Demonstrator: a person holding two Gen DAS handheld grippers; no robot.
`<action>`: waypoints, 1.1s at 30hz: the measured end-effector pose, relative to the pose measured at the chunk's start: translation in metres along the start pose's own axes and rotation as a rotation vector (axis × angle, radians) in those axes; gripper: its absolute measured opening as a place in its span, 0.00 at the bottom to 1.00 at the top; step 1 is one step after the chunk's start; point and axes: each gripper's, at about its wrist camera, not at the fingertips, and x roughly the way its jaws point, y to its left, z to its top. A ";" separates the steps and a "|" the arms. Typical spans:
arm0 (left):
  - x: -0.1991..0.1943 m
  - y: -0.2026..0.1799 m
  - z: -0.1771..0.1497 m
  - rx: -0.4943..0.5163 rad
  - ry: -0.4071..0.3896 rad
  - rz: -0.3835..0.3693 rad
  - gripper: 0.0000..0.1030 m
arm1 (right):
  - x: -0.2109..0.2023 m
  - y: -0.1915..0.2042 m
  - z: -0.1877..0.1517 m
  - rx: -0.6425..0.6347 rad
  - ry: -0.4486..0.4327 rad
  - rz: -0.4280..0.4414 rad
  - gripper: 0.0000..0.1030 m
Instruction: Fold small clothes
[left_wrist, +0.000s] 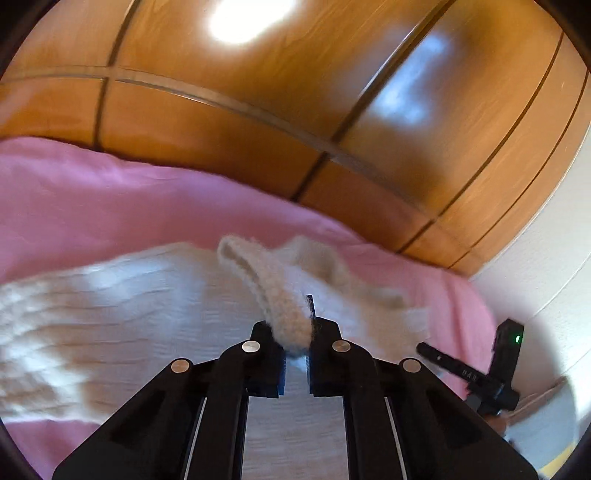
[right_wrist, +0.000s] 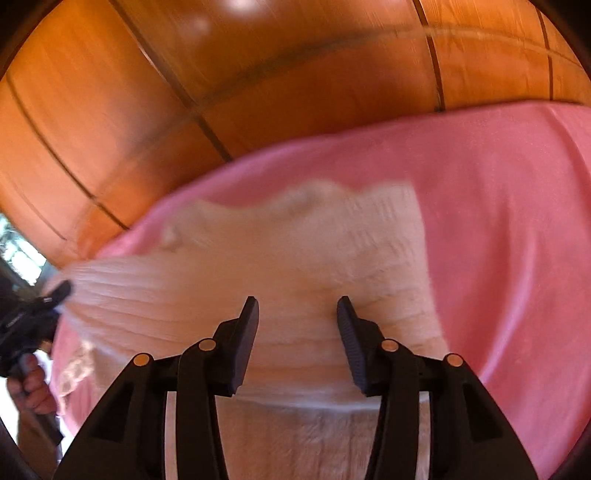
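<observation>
A cream ribbed knit garment (left_wrist: 110, 314) lies spread on a pink bedcover (left_wrist: 110, 203). My left gripper (left_wrist: 295, 326) is shut on a thick knit edge strip (left_wrist: 266, 280) of it, which rises off the cloth and runs up and left from the pads. In the right wrist view the same garment (right_wrist: 295, 240) fills the middle, motion-blurred. My right gripper (right_wrist: 297, 306) hangs over it with its fingers apart and nothing pinched between the pads. At that view's left edge the left gripper (right_wrist: 55, 295) pulls a corner of the cloth taut.
Glossy wooden wardrobe doors (left_wrist: 332, 92) stand right behind the bed (right_wrist: 498, 203). A white wall (left_wrist: 546, 277) is at the right. A person's hand (right_wrist: 29, 376) holds the left gripper's handle. The right tool's black body (left_wrist: 480, 380) shows beside the bed's right edge.
</observation>
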 end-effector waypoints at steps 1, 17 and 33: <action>0.009 0.005 -0.004 0.005 0.029 0.050 0.08 | 0.008 -0.001 -0.006 -0.009 0.012 -0.029 0.42; -0.049 0.091 -0.077 -0.261 0.018 0.176 0.60 | -0.025 0.052 -0.052 -0.229 -0.093 -0.158 0.88; -0.226 0.275 -0.171 -0.969 -0.375 0.289 0.53 | -0.011 0.083 -0.120 -0.311 -0.028 -0.089 0.93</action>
